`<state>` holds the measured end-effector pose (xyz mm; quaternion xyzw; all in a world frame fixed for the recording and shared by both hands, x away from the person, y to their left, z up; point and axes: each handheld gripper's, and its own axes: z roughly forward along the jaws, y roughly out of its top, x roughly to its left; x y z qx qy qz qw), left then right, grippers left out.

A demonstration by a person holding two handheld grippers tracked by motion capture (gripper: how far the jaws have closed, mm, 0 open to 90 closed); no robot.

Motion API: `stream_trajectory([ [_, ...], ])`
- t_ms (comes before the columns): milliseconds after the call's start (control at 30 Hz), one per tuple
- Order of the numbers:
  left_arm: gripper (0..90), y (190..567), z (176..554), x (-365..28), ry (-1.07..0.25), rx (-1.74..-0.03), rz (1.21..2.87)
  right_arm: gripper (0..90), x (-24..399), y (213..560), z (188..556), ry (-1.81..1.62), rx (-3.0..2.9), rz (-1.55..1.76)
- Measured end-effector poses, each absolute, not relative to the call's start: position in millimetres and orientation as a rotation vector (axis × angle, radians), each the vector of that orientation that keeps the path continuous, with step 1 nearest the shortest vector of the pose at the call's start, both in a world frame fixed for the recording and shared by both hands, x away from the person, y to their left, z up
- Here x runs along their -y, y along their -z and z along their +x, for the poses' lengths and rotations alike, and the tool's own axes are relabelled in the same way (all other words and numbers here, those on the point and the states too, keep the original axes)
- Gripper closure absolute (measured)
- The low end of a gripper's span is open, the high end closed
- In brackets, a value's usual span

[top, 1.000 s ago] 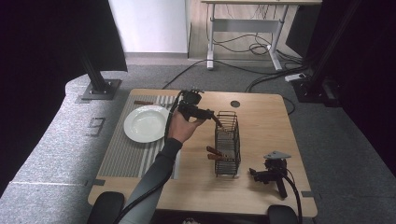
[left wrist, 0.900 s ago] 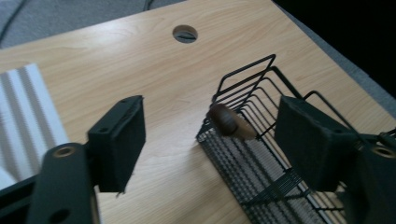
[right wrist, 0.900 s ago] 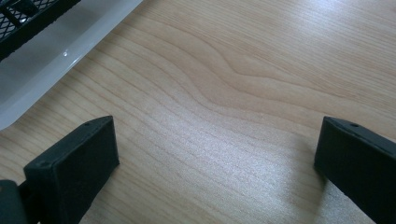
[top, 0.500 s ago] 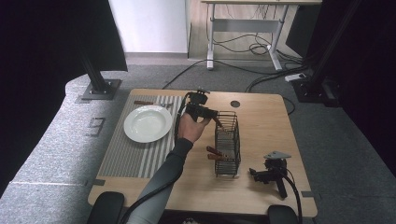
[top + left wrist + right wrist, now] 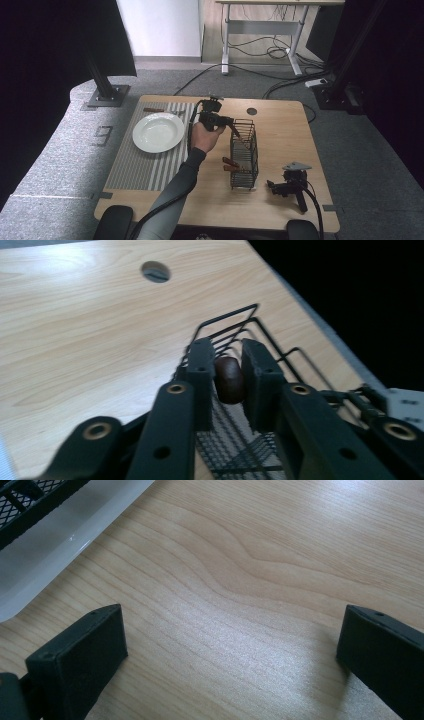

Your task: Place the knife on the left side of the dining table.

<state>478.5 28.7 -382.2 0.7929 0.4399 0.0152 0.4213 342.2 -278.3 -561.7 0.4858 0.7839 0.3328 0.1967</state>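
Left gripper [image 5: 231,125] sat clenched on the rounded dark-brown wooden handle end [image 5: 229,379] of a utensil standing in the black wire-mesh caddy [image 5: 245,155]. Jaws had just been closing, with that handle end between them; in the left gripper view both pads pressed its sides. The handle leaned tilted at the caddy's far end, its top poking above the rim. Two more brown wooden handles [image 5: 230,164] stuck out of the caddy's side nearer the person.

Handling, as a judgement: the utensil looked light and stiff, its smooth rounded wood likely a bit slippery, and the grip was right at the tip, so it could pivot or slide. A hold lower on the shaft would have been steadier, but the wire rim blocked that. A straight lift along the handle's own lean seemed safest, since the light caddy could tip or drag if the head snagged the mesh.

Right gripper [image 5: 289,187] rested on the light wooden table [image 5: 280,125] just beside the caddy's near end, jaws spread wide with nothing between them, only bare wood.

White round plate [image 5: 158,132] lay on the grey striped placemat [image 5: 145,165], well apart from the caddy, on its left.
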Motion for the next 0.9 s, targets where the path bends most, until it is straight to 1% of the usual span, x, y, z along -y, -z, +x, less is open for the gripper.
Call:
stream_trajectory([
  [33,79.7,379.9,477.0,-27.9,-0.058,-1.098,1.978,0.0,278.3,561.7,342.2,-0.932,-2.196,1.36],
  [100,79.8,377.3,475.9,-27.6,-0.075,-1.093,1.982,0.0,278.4,561.8,342.3,-0.931,-2.196,1.357],
  [433,79.9,358.3,472.6,-32.0,-0.057,-1.063,1.949,0.0,278.4,561.8,342.3,-0.932,-2.196,1.358],
  [900,80.0,323.5,461.5,-67.4,-0.057,-1.054,1.89,0.0,278.6,561.5,342.2,-0.93,-2.2,1.359],
])
